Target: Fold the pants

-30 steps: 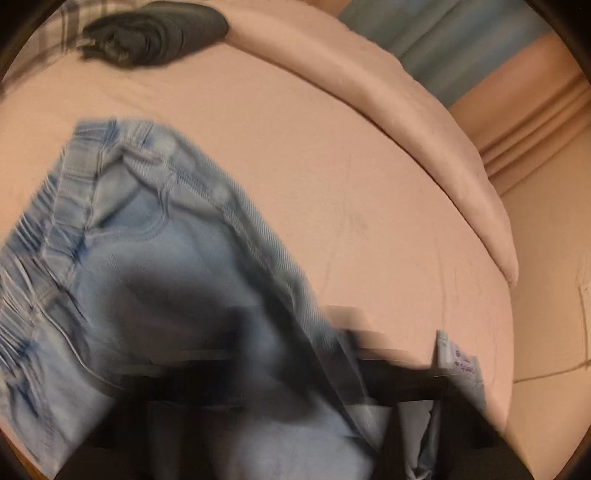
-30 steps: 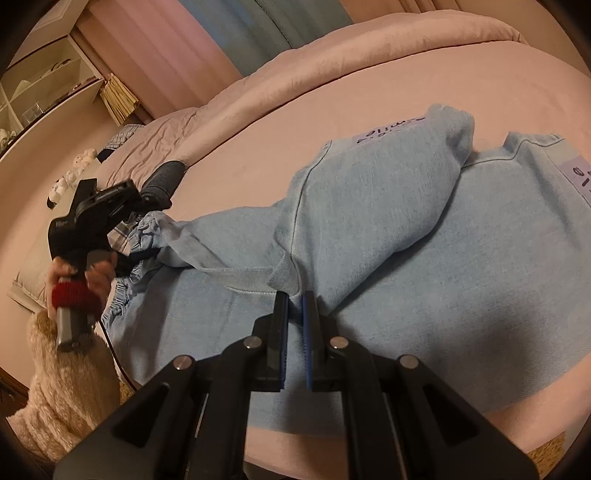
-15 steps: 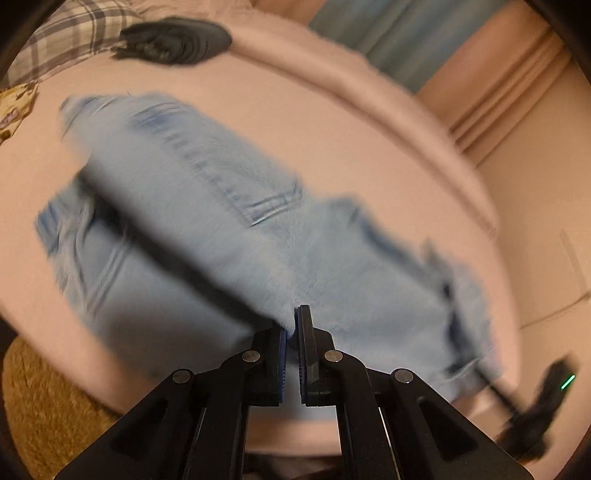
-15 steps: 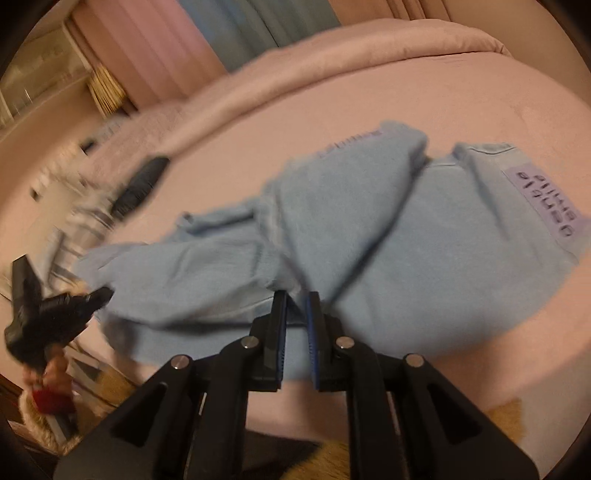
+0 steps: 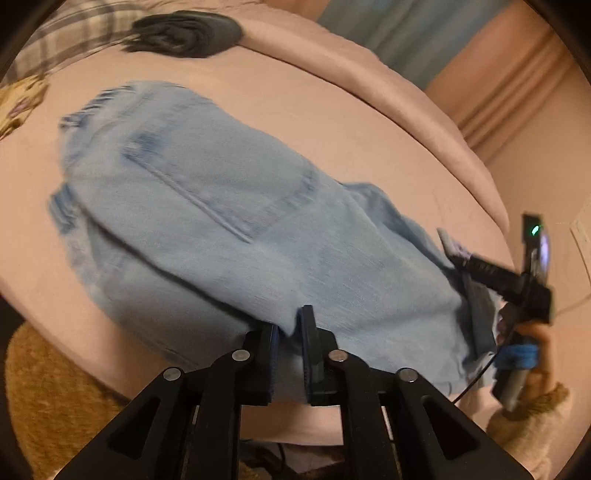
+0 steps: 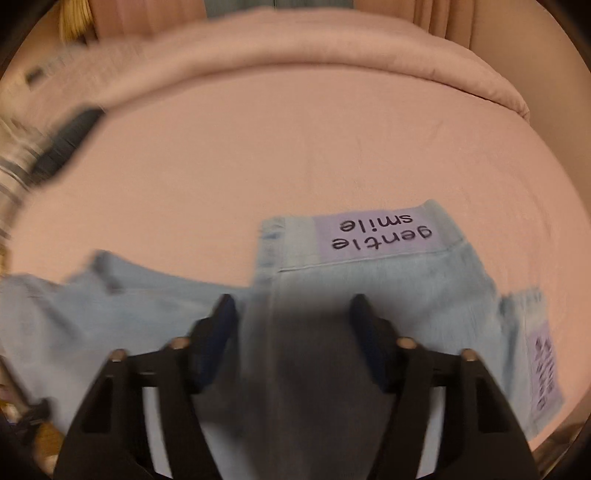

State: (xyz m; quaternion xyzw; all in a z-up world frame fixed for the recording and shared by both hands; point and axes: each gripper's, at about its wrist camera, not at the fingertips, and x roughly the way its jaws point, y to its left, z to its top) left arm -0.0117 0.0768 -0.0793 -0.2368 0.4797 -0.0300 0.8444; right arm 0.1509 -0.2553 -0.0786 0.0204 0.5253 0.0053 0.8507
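Light blue denim pants (image 5: 240,221) lie folded over themselves on the pink bed (image 5: 351,122), back pocket up. At the near fold edge, my left gripper (image 5: 290,321) has its jaws opening by a narrow gap; a corner of denim sits loosely between them. My right gripper (image 6: 291,301) hangs over the leg-hem end (image 6: 406,288) by the lilac "gentle smile" label (image 6: 380,232). Its jaws are opening wide, with only shadowed denim below them. In the left wrist view the right gripper (image 5: 480,267) shows at the far right, held by a hand.
A dark folded garment (image 5: 184,27) and a plaid cloth (image 5: 62,40) lie at the bed's far left. A rolled pink duvet (image 6: 295,48) runs along the far edge. A brown fuzzy rug (image 5: 48,387) lies below the near edge. A second lilac label (image 6: 545,369) shows at the right hem.
The upper denim layer has been carried over and laid down. My left jaws have parted slightly. My right gripper swung toward the hem labels and its jaws went from nearly shut to wide.
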